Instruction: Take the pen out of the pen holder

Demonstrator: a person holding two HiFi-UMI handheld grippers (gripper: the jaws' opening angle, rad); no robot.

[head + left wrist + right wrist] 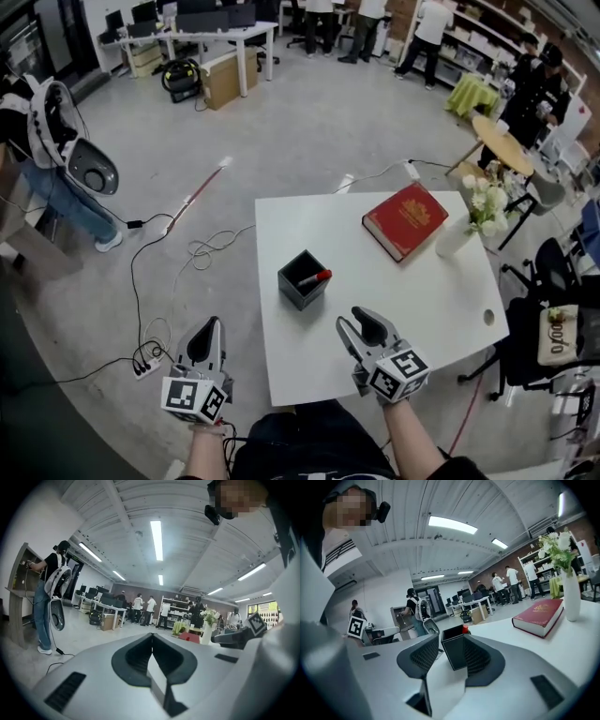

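A black square pen holder (300,281) stands on the white table (431,300), left of its middle. A pen with a red cap (317,277) leans inside it. My right gripper (359,321) hovers open over the table's front part, just right of and nearer than the holder, with nothing between its fingers. In the right gripper view the holder (453,652) and the pen's red tip (465,629) show a short way ahead of my right gripper (450,643). My left gripper (210,330) is shut and empty, off the table's left edge above the floor; its own view (151,641) shows only the room.
A red book (405,219) lies at the table's far right, beside a white vase of flowers (461,234). Cables (202,248) trail over the floor left of the table. A person with a backpack (56,141) stands far left; others stand at shelves behind.
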